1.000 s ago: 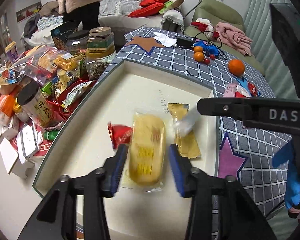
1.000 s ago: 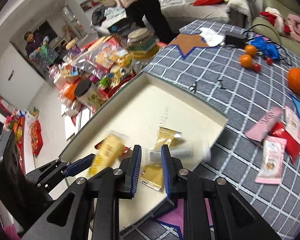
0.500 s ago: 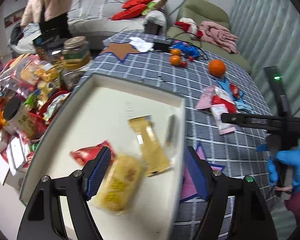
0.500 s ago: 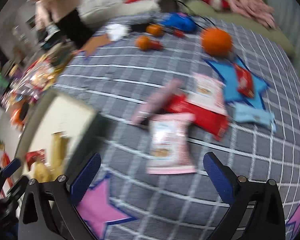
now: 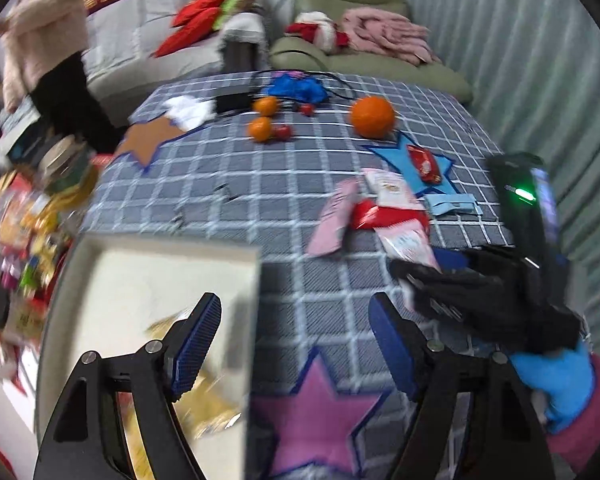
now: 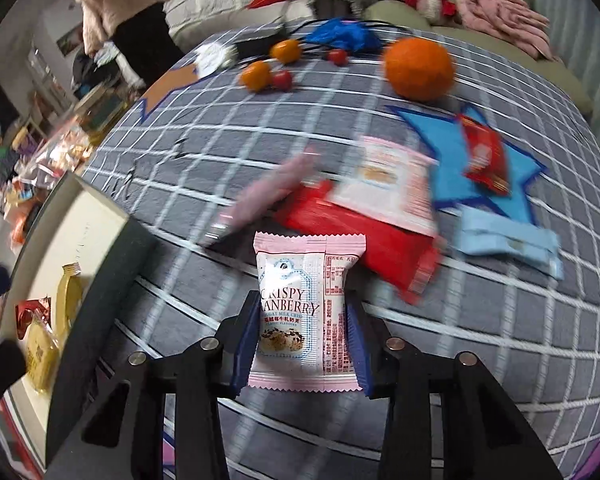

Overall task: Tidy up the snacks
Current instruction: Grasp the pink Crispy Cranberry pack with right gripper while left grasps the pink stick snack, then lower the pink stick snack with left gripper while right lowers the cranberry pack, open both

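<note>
My right gripper (image 6: 302,338) is shut on a pink and white Crispy Cranberry packet (image 6: 304,312) just above the checked tablecloth. Beyond it lie a red packet (image 6: 364,240), a second pink packet (image 6: 388,180), a mauve bar (image 6: 268,196), a light blue packet (image 6: 508,242) and a small red packet (image 6: 484,156). My left gripper (image 5: 296,344) is open and empty over the right edge of the cream tray (image 5: 140,276). In the tray lie a yellow packet (image 6: 40,354), a gold bar (image 6: 68,292) and a red packet (image 6: 30,312).
Oranges (image 6: 418,68) (image 6: 256,76), small red fruits (image 6: 282,80) and a blue cloth (image 6: 344,38) lie at the table's far side. Jars and a heap of snack bags (image 5: 24,216) crowd the left of the tray. A person (image 6: 128,4) stands at the back left.
My left gripper let go of the yellow packet in the tray, opened and moved right. My right gripper left the tray, swung right and closed on the Crispy Cranberry packet.
</note>
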### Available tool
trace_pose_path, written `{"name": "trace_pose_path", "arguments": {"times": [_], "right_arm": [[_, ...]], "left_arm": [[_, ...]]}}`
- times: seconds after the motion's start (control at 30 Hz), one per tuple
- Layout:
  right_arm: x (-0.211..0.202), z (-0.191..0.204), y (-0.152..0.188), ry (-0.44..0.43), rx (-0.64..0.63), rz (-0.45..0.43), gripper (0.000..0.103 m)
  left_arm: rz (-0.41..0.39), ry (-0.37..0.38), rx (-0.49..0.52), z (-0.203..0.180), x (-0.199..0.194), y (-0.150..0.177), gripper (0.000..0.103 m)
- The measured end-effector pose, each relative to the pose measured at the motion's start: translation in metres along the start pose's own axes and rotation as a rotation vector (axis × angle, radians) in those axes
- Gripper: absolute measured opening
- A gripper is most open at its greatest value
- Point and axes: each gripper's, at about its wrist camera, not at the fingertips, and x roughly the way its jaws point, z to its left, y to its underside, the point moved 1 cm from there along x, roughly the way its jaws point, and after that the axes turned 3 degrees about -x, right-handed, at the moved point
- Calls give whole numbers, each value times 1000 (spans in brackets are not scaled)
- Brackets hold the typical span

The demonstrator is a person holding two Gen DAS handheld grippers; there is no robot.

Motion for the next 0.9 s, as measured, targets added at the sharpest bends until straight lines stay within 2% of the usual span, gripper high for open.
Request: {"name": "trace_pose_path", "arguments": {"times": [0.13,0.23,0.27,0.37,0.4,0.43,0.57,0.83,0.87,0.9], "right_arm": [[-19,-44,25,-4,61,-21,42],[-37,-72,50,7,101,-38,42],[-41,-79,56,6,115,-40,42],[-52,-94,73,5,141,-55,42],[-55,-97,77,7,145,-59,42],[-57,-99,79,7,148,-62,42],[-63,-104,88,4,164,-77,42],[-79,-103,119,37,163,-78,42],[-82,-103,125,47,163,-75,42],[-86,-104,130,61,164,-72,42]], "left_arm": [[-10,-66,39,-25,40,-23,79],[54,-83,20,-33,81,-37,79],[77,-85,7,-34,92,-38,76],[141,-82,-45,-33,116,-40,35],[116,-69,-65,-32,114,-40,18],[129,-57,-67,-33,114,-39,9],[131,-46,-52,-39,98,-14,9],[167,41,-48,-53,32,84,10],[166,31,-49,-53,26,90,17],[157,18,-46,-53,19,94,34]]}}
